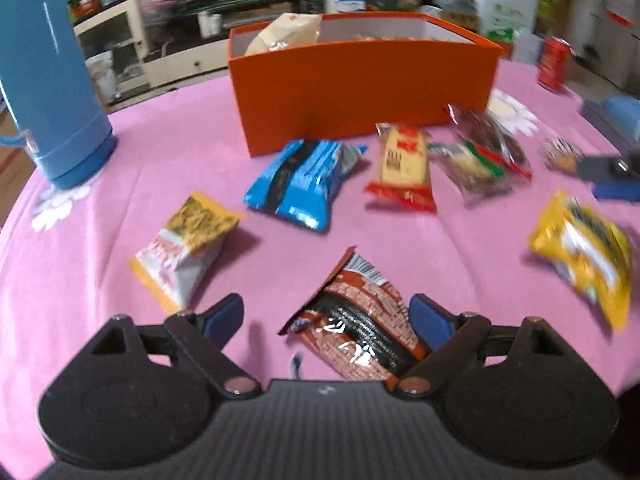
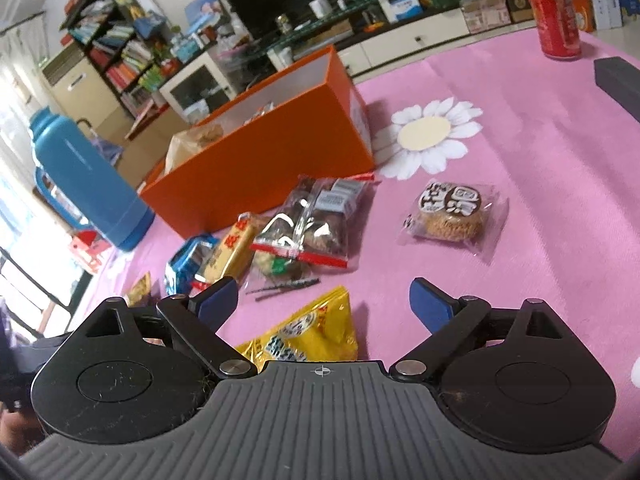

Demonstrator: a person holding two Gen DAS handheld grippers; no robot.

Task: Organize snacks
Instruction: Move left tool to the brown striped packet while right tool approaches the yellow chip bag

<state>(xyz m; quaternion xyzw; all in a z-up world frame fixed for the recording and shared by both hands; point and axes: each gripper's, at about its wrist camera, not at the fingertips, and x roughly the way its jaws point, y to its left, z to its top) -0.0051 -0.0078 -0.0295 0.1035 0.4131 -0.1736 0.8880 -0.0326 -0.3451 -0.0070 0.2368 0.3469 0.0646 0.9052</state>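
Note:
An open orange box point(image 1: 360, 92) with some packets inside stands at the back of the pink tablecloth. My left gripper point(image 1: 326, 318) is open over a brown snack packet point(image 1: 360, 320) that lies between its fingers; the right pad is close to it, the left pad apart. Ahead lie a blue packet point(image 1: 300, 184), a yellow-and-white packet point(image 1: 188, 248), a red-and-cream packet point(image 1: 404, 164) and clear bags point(image 1: 480, 148). My right gripper point(image 2: 324, 304) is open above a yellow packet point(image 2: 312, 336), touching nothing. A round cake in clear wrap point(image 2: 452, 212) lies beyond it, beside a clear bag point(image 2: 316, 220).
A tall blue thermos point(image 1: 48, 72) stands at the table's left edge. A red can point(image 2: 554, 16) sits at the far right, with a dark block point(image 2: 620, 80) near it. Another yellow packet point(image 1: 584, 256) lies at the right. Shelves and a television stand behind the table.

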